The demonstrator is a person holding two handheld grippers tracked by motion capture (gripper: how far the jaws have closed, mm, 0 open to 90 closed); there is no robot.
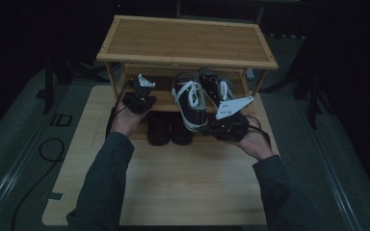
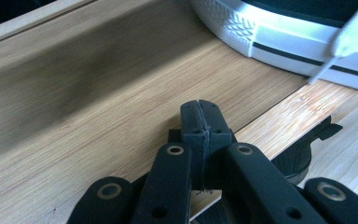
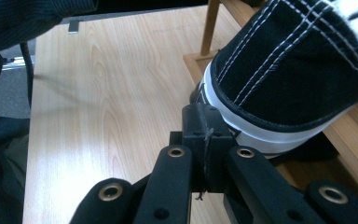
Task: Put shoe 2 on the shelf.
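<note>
On the middle shelf of the bamboo shoe rack [image 1: 188,41], right of centre, sits the black-and-white sneaker [image 1: 191,102], its heel overhanging the near edge of the shelf; a matching second sneaker [image 1: 217,86] lies just to its right, farther in. Judged: canvas upper soft and yielding, rubber sole stiff and grippy, overall light; the laces are loose and could snag. Best hold looks like the heel collar or the rubber heel rim, where the wall is firm enough to pinch. Right gripper [image 3: 204,122] is at the heel, jaws together with nothing between them, tips just beside the white sole band. Left gripper [image 2: 200,116] hovers over the bare left part of the same shelf, jaws likewise pressed together and empty. Below, a pair of dark shoes [image 1: 169,127] stands on the lowest level. Rack rests on the light wooden table [image 1: 173,187].
</note>
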